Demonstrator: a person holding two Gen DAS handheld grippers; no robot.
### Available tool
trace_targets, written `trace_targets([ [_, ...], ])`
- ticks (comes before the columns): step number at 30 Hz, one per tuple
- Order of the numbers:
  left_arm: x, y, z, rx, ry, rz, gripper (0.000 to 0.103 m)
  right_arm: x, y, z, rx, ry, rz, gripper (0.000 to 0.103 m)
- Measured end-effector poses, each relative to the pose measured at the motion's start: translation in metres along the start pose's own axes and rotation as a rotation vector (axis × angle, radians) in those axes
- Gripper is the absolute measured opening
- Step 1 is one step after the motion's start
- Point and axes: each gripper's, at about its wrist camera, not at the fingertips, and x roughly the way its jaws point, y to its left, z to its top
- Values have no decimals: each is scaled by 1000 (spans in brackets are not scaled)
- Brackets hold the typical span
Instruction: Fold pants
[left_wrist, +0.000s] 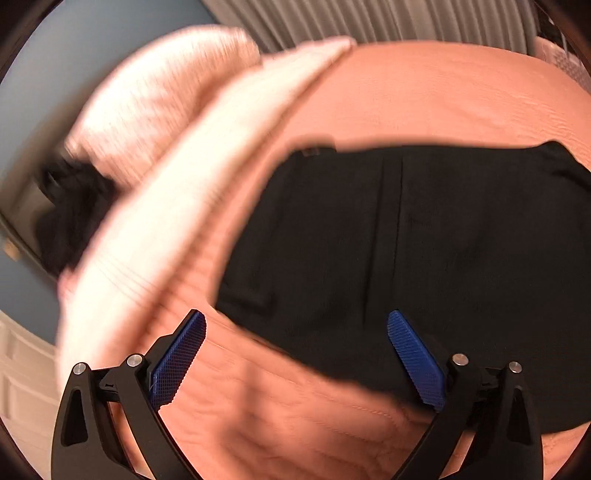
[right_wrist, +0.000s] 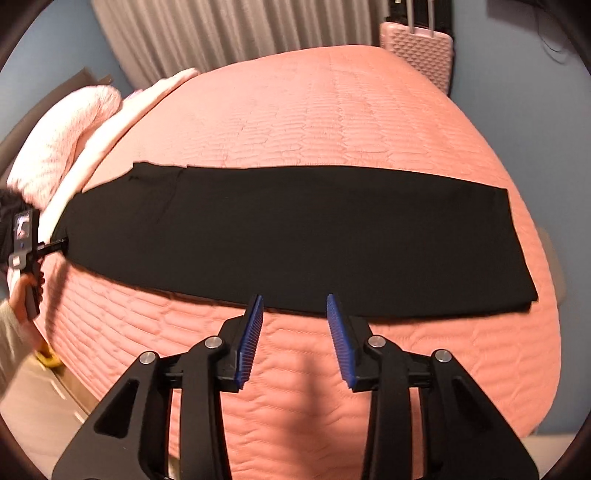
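Note:
Black pants lie flat as one long strip across a pink quilted bed, waist end at the left and leg hems at the right. My right gripper hovers over the near long edge around the middle, jaws apart with nothing between them. In the left wrist view the waist end of the pants fills the right half. My left gripper stands wide open just above its near corner, holding nothing. The right wrist view shows that left gripper at the waist end, held by a hand.
Pale pink pillows lie along the head of the bed beside the waist end, also pillows. A pink suitcase stands past the far right corner before a grey curtain. The bed edge drops to floor at lower left.

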Motion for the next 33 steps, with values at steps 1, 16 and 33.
trace_targets([
  [1, -11, -1, 0, 15, -30, 14, 97, -4, 0, -2, -7, -2, -32, 50],
  [16, -146, -178, -27, 53, -79, -299, 97, 49, -78, 0, 88, 7, -88, 57],
  [33, -131, -255, -24, 207, 37, -202, 98, 18, -264, -35, 677, -100, -166, 48],
])
